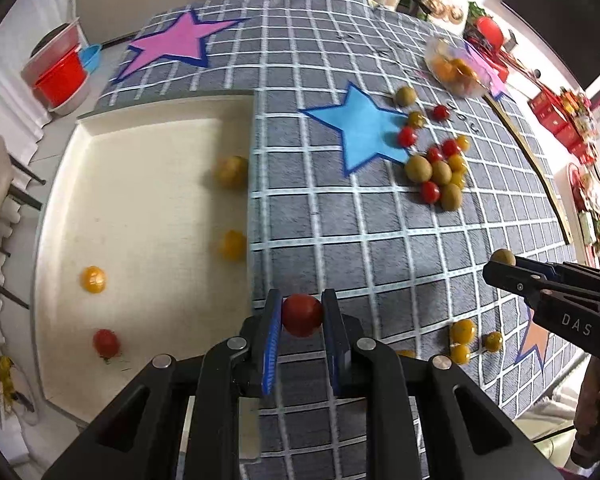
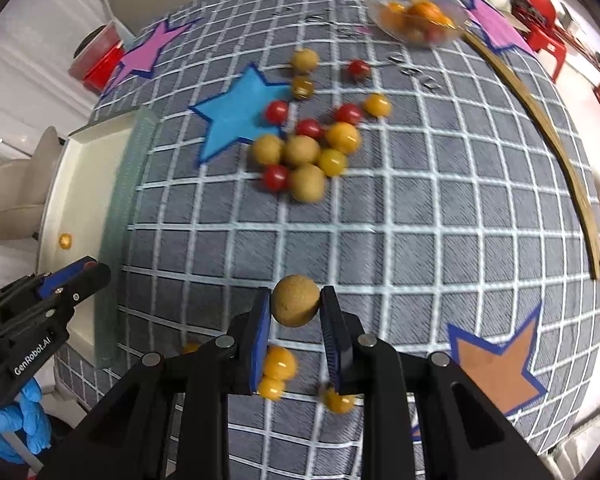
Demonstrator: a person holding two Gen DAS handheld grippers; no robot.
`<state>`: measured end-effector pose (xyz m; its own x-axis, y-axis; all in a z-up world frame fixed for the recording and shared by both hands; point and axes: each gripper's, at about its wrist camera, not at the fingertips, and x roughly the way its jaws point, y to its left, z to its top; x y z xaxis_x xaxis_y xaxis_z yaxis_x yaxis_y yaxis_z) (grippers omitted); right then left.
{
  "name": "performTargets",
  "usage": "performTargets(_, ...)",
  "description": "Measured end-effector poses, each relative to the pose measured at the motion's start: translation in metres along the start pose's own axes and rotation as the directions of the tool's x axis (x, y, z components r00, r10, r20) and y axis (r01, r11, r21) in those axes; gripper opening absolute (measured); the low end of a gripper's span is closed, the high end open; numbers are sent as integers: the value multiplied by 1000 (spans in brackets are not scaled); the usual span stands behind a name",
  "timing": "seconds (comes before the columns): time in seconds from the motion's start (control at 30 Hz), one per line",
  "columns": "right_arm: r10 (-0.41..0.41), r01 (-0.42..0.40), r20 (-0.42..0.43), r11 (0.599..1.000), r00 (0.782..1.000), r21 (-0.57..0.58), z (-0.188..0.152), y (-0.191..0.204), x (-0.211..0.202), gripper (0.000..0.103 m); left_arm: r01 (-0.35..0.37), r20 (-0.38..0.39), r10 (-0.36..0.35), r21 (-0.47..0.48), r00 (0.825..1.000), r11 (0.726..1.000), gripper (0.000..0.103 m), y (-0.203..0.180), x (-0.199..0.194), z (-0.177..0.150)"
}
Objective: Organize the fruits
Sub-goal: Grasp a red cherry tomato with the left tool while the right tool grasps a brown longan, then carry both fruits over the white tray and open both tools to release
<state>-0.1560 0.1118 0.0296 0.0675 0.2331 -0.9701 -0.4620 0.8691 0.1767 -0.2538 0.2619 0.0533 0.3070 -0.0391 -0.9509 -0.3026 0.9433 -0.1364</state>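
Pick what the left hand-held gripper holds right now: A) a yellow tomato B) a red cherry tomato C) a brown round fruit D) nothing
B: the left hand-held gripper is shut on a red cherry tomato, pinched between its blue pads; the brown round fruit sits in the right hand-held gripper instead.

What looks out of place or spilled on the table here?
Fruit lies loose on the checked tablecloth: a heap of red and yellow cherry tomatoes and brown round fruits by the blue star, not in the cream tray. Each gripper holds one piece. Nothing looks damaged.
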Motion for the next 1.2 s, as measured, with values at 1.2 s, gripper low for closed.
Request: performTargets(1.2, 100, -134, -111, 921, 989, -366, 76, 215, 85, 27, -238, -29, 244, -345, 969, 908, 21, 167, 10, -59)
